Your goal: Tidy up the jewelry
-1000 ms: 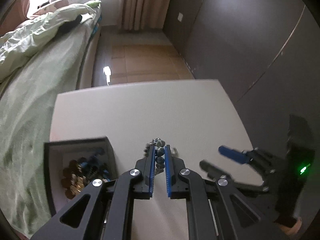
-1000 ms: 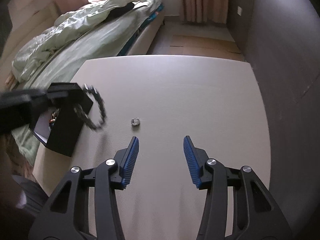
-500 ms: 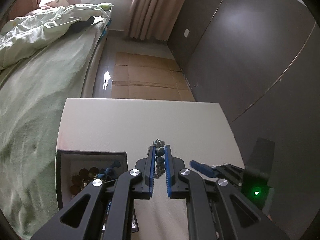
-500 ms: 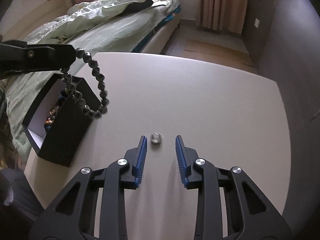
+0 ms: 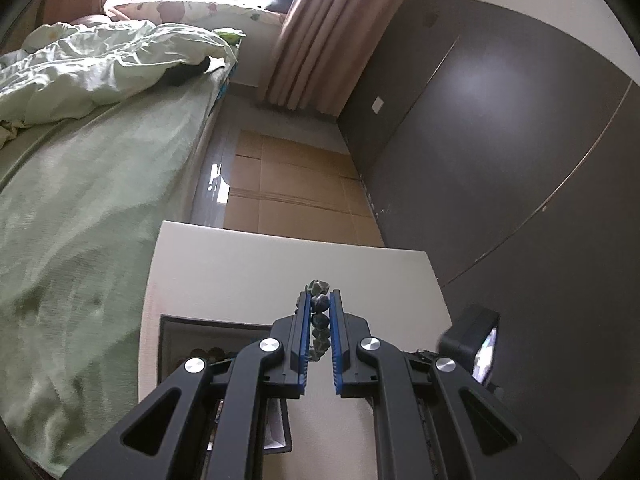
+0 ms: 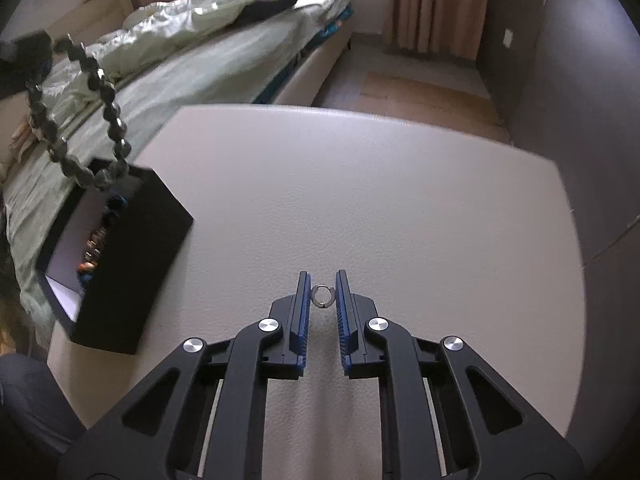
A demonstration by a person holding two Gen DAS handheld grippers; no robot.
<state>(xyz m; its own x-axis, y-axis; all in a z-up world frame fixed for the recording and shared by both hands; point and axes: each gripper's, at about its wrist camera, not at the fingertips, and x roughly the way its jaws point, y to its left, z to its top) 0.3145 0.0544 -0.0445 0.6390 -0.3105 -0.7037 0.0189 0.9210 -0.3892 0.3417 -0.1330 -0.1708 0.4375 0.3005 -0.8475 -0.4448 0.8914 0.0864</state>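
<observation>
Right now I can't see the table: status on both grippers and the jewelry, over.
Left gripper shut on dark beaded bracelet, above open black box. Right gripper closing around small silver ring on white table. Nothing obstructing.

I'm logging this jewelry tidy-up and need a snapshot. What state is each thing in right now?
Left gripper: shut on the bead bracelet.
Bead bracelet: lifted, hanging in a loop above the box.
Box: open, lidless, jewelry inside, standing on the table.
Ring: lying on the table, between the pads.
Right gripper: jaws closing around the ring, pads not yet pressing it.
</observation>
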